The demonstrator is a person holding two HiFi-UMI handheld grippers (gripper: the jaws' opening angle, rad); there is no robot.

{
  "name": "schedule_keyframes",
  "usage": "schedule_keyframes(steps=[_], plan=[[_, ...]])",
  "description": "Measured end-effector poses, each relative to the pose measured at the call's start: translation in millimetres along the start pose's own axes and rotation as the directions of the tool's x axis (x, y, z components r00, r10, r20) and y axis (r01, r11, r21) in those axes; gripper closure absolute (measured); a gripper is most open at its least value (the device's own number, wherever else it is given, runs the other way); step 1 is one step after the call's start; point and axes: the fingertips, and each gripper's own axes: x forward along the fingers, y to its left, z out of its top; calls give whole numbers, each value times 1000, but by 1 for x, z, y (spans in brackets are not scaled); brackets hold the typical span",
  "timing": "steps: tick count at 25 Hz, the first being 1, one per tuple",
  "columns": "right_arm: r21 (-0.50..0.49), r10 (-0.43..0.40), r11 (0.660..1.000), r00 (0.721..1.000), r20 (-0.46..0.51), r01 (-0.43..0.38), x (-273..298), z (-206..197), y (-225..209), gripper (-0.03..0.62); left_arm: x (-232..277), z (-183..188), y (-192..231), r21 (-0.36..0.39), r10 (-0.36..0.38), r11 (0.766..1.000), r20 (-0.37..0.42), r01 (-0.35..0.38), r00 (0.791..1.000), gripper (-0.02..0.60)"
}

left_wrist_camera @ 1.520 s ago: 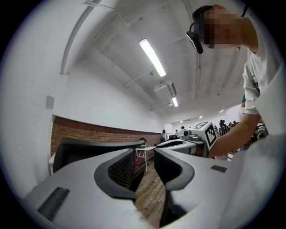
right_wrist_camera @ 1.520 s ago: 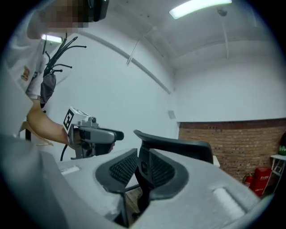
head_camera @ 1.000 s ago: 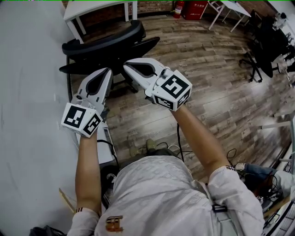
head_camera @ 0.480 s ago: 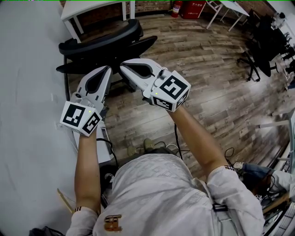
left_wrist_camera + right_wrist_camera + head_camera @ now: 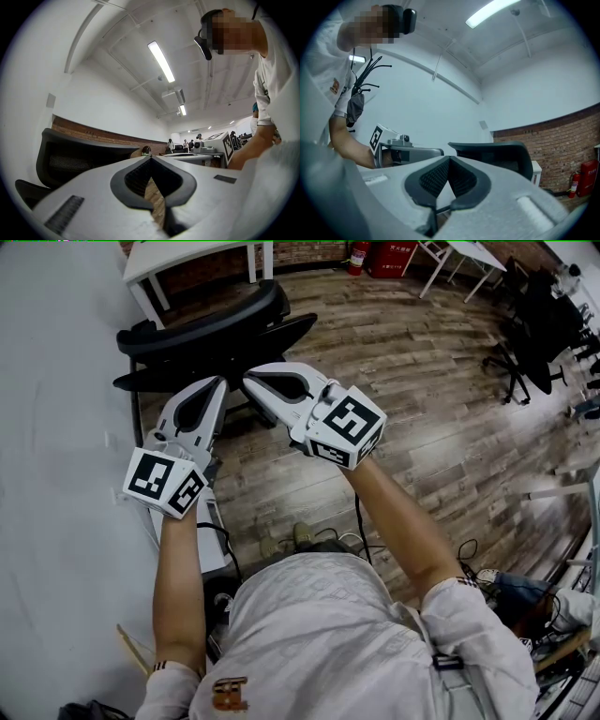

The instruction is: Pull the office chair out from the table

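A person stands over a wood-plank floor [image 5: 441, 399] with both arms stretched toward a black office chair [image 5: 206, 326]. The left gripper [image 5: 218, 382] and right gripper [image 5: 249, 377] are each closed tip to tip, with nothing between the jaws. The two tips sit close together just before the chair's back. Whether either touches the chair cannot be told from above, and each gripper's own view shows the backrest beyond and to one side of the jaws.

The chair stands beside the edge of a large white table [image 5: 56, 446] on the left. A smaller white desk [image 5: 178, 257] stands just past it against a brick wall. A red fire extinguisher [image 5: 360, 256] stands at the far wall, and more dark chairs [image 5: 539, 334] are grouped well off to the right. Cables [image 5: 361, 531] trail across the floor near the person's feet.
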Motion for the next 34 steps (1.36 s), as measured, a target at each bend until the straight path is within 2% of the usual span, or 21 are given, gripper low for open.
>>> schedule_keyframes(steps=[34], plan=[[-9, 8, 1000, 1000, -4, -8, -6, 0, 3, 594, 3, -1, -9, 2, -9, 1000, -10, 9, 1000, 581]])
